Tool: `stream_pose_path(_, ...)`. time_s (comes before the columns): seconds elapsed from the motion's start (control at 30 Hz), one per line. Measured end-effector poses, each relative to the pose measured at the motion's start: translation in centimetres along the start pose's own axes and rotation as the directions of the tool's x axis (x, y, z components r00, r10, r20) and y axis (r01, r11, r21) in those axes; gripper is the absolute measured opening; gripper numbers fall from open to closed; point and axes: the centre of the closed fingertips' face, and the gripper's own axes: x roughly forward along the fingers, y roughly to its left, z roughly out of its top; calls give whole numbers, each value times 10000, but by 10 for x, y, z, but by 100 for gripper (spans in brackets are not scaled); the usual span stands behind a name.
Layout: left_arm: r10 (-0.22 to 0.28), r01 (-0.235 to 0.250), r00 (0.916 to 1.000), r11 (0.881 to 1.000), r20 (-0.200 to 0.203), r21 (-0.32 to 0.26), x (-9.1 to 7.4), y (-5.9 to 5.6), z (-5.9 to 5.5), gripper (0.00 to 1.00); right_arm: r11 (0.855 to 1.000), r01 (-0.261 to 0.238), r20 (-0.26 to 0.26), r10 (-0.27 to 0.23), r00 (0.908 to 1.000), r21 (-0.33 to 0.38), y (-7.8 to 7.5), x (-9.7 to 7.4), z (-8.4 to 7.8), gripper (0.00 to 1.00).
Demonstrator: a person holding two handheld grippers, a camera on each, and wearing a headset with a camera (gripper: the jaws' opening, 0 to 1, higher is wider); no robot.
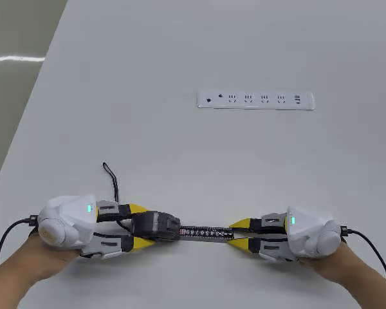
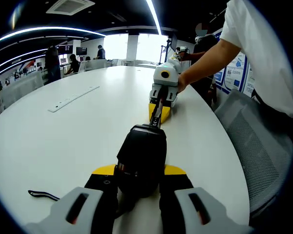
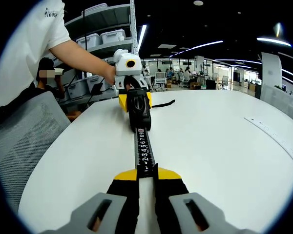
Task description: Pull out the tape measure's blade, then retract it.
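**Head view.** The tape measure (image 1: pixel 156 226) lay on the white table (image 1: pixel 180 148) at the lower centre of the frame. Its dark case was clamped between the yellow-tipped jaws of the left gripper (image 1: pixel 140 225) at lower left. The blade (image 1: pixel 206 231) extended in a short, straight run toward the lower right. Its free end was pinched between the jaws of the right gripper (image 1: pixel 237 234), which were closed together on it. A black strap (image 1: pixel 110 177) lay curled on the table just above the left gripper. A white power strip (image 1: pixel 255 100) lay well apart, right of centre in the upper half.

**Right gripper view.** The numbered blade ran from the jaws at the bottom of the frame up to the case at upper centre.

**Left gripper view.** The case sat between the jaws at lower centre, with the right gripper beyond it, above centre.
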Motion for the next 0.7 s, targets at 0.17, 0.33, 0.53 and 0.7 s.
stream_pose_path(0.17,-12,12,10000,10000,2,-4,0,0,0,28,10000,48,17,-48,10000,68,1,-6,-2,8)
stream_pose_path(0.33,0,0,10000,10000,7,-10,0,0,0,28,9999,82,9,-82,10000,139,0,-12,-5,8)
stream_pose_path(0.53,-1,1,10000,10000,-2,-29,0,0,-1,28,9997,128,-6,-128,9999,216,-1,-18,-6,8)
stream_pose_path(0.7,15,-15,10000,10000,-25,-29,0,0,-1,28,9995,177,-47,-176,9998,267,-1,-23,-10,8)
